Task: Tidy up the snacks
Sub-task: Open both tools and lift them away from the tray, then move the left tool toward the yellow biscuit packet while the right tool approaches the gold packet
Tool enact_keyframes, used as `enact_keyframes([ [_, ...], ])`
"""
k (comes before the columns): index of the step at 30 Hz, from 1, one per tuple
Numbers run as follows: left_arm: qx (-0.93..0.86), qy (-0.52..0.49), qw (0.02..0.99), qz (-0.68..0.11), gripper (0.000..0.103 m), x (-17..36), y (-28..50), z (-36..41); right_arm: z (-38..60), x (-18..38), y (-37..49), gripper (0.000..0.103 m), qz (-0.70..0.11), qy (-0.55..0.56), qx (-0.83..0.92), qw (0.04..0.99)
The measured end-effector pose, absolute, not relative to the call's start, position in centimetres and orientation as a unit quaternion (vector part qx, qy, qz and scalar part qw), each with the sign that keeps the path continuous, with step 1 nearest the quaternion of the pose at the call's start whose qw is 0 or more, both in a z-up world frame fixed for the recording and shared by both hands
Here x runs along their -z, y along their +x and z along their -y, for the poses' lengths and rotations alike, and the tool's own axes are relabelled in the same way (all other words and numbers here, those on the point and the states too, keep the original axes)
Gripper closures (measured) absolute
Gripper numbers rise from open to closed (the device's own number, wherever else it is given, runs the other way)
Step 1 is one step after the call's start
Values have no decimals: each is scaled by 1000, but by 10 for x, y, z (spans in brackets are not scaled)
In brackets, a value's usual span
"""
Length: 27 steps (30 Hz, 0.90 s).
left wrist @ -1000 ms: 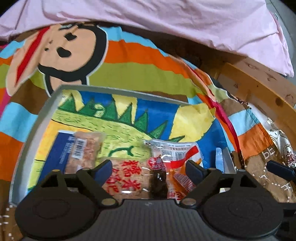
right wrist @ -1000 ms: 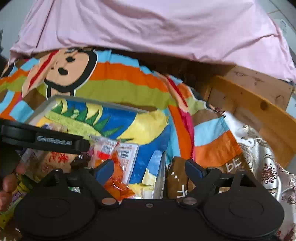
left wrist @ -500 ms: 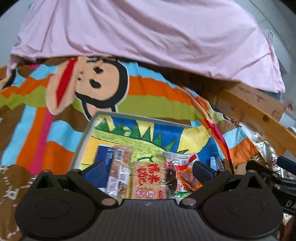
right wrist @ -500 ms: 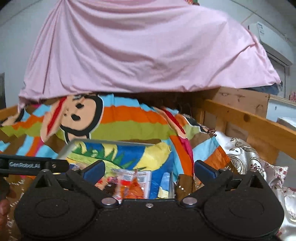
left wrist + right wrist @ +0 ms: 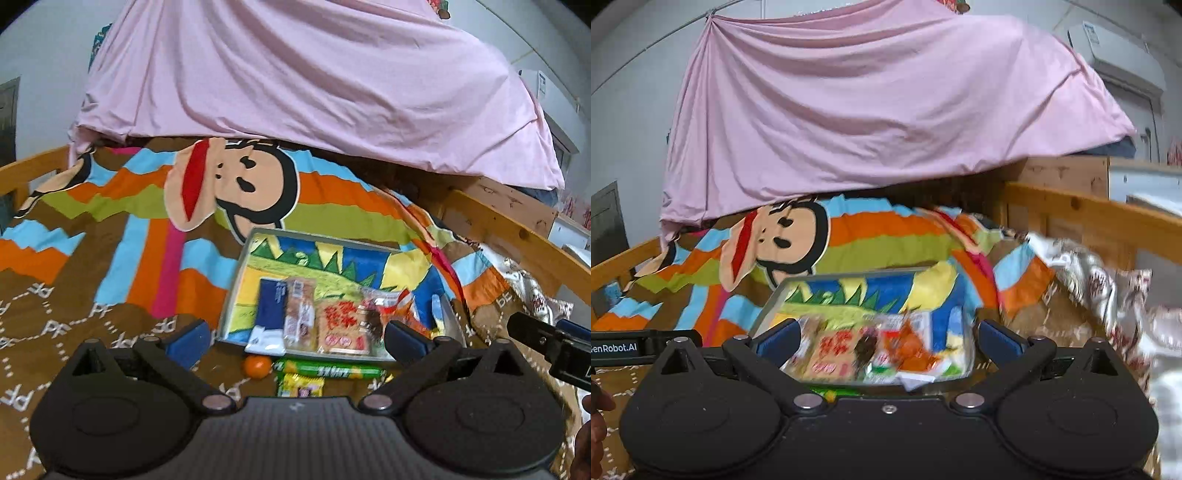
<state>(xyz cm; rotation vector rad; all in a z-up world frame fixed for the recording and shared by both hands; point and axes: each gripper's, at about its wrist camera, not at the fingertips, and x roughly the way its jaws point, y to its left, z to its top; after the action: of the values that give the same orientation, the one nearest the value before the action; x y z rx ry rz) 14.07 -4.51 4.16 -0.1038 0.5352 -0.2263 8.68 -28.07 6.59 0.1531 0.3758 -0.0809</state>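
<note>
Left wrist view | left gripper (image 5: 295, 338) and right gripper (image 5: 888, 338) jaws just spread, empty, pulled back | packets lie ahead in grey cartoon-lined rectangular tray (image 5: 236, 284) | green stick pack (image 5: 328, 369) remains outside

"GenRobot.AI" reads in white on the black bar of the left claw (image 5: 615, 348), at the left edge of the right wrist view. The letters "PF" repeat in white across the brown bedspread (image 5: 48, 295). Red Chinese characters mark one snack packet (image 5: 341, 326) in the tray; they cannot be read with certainty.
</note>
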Motion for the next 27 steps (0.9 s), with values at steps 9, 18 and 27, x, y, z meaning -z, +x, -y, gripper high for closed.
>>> enact_keyframes([
  [9,95,-19,958,-270,1,-39,96,25,261,-56,55,1,-221,84,24,971],
  [18,75,-15,956,-284,1,-27,68,4,244,-51,38,1,-244,57,24,968],
  [27,49,-18,948,-313,1,-18,68,-6,231,-39,46,1,-289,23,16,957],
])
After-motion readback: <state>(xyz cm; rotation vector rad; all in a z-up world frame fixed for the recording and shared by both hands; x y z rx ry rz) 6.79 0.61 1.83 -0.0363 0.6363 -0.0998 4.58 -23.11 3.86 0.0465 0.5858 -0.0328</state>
